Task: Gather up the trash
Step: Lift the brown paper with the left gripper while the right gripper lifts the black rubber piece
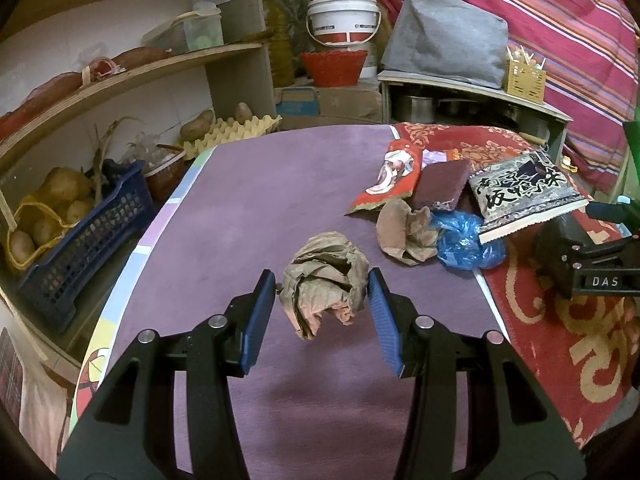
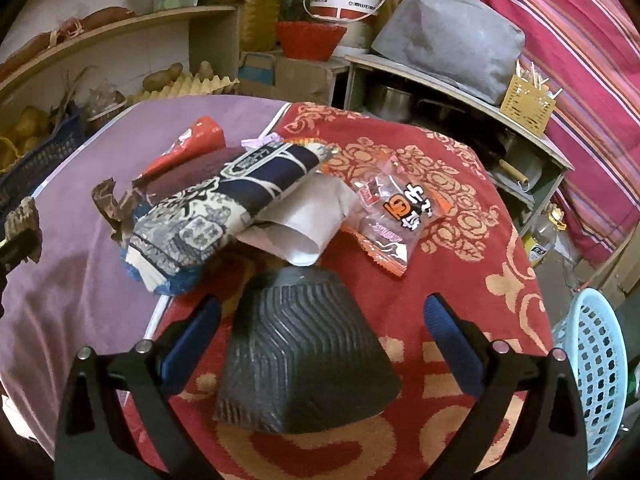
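1. A crumpled brown paper ball [image 1: 325, 280] sits between the blue pads of the left gripper [image 1: 322, 287], which touch it on both sides – it looks lifted above the purple mat [image 1: 256, 208].
2. The right gripper [image 2: 322, 334] has its fingers wide around a dark ribbed bin [image 2: 304, 356], not touching it.
3. More trash lies where the purple mat meets the red patterned cloth [image 2: 472, 216]: a second brown paper [image 1: 406, 234], a blue plastic bag [image 1: 466, 244], snack wrappers.
4. Around the table are wooden shelves [image 1: 132, 76] with potatoes, a white bucket [image 1: 343, 20] and a striped fabric [image 1: 560, 20].

"DAS" stands on the right tongs [image 1: 592, 268].
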Demonstrator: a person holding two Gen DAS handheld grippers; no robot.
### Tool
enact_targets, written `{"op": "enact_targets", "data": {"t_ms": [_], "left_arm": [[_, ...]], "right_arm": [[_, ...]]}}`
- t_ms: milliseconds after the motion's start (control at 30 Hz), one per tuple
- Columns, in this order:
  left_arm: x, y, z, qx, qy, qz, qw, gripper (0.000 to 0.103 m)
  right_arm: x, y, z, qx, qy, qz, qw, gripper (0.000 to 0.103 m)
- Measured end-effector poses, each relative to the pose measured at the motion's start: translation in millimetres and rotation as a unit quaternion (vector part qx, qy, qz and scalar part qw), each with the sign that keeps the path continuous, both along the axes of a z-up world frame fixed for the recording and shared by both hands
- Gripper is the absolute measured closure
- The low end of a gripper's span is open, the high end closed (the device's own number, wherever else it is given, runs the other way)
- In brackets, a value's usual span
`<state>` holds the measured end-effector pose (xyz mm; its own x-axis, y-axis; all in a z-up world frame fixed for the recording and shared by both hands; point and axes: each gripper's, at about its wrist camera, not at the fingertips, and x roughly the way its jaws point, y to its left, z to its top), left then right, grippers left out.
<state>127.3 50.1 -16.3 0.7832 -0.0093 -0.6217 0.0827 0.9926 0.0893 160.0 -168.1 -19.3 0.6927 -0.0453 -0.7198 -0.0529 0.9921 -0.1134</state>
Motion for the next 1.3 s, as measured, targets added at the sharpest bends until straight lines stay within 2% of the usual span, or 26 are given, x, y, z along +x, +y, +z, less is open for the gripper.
{"op": "enact_targets", "data": {"t_ms": [600, 733, 867, 933, 1033, 1300], "left_arm": [[0.9, 3.0, -2.8, 0.000, 0.003, 0.003, 1.0000, 0.057], [1.4, 3.2, -3.4, 0.001, 0.004, 0.003, 1.0000, 0.057], [1.6, 2.8, -4.1, 0.001, 0.004, 0.003, 1.0000, 0.057], [1.5, 2.5, -4.0, 0.002, 0.004, 0.003, 1.0000, 0.057], [1.5, 2.1, -4.1, 0.002, 0.004, 0.003, 1.0000, 0.057], [1.1, 1.6, -4.0, 0.002, 0.003, 0.003, 1.0000, 0.056]], "right_arm": [[5.1, 5.2, -7.3, -0.012, 0.020, 0.011, 1.000, 0.005], [7.2, 4.9, -9.0, -0.007, 0.028, 0.015, 0.999, 0.016], [7.9, 3.2, -9.7, -0.004, 0.030, 0.016, 0.999, 0.018], [8.3, 2.0, -9.7, 0.001, 0.030, 0.018, 0.999, 0.026], [8.2, 0.9, -9.9, 0.010, 0.034, 0.022, 0.999, 0.031], [5.6, 1.2, -6.2, 0.011, 0.031, 0.028, 0.999, 0.032]]}}
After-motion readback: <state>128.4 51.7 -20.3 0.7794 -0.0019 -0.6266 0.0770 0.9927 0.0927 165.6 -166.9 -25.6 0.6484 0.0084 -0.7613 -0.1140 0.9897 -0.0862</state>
